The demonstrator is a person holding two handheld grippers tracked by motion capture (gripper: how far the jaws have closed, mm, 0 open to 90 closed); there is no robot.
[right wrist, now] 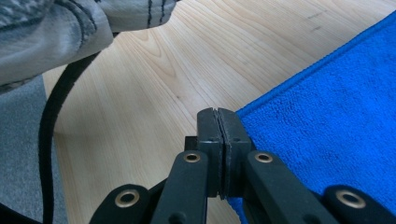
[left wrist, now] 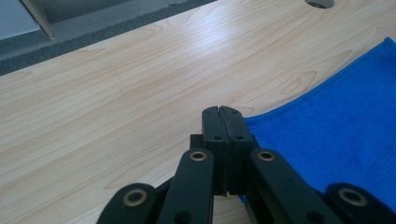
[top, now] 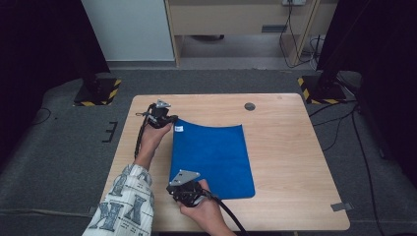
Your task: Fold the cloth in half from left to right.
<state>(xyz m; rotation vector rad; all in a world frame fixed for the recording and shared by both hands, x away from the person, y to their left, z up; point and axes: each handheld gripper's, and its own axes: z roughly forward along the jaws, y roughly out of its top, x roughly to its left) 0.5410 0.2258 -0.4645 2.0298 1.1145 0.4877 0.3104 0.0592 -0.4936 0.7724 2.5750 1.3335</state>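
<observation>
Shut black jaws, fuzzy blue cloth (left wrist: 336,130), woodgrain table (left wrist: 116,93)

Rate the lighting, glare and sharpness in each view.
High view: table evenly lit, dark surroundings at both sides, slightly soft. Left gripper view: pale sheen on the wood above the shut left gripper; cloth sharp. Right gripper view: right gripper crisp; sleeve blurred up close.
</observation>
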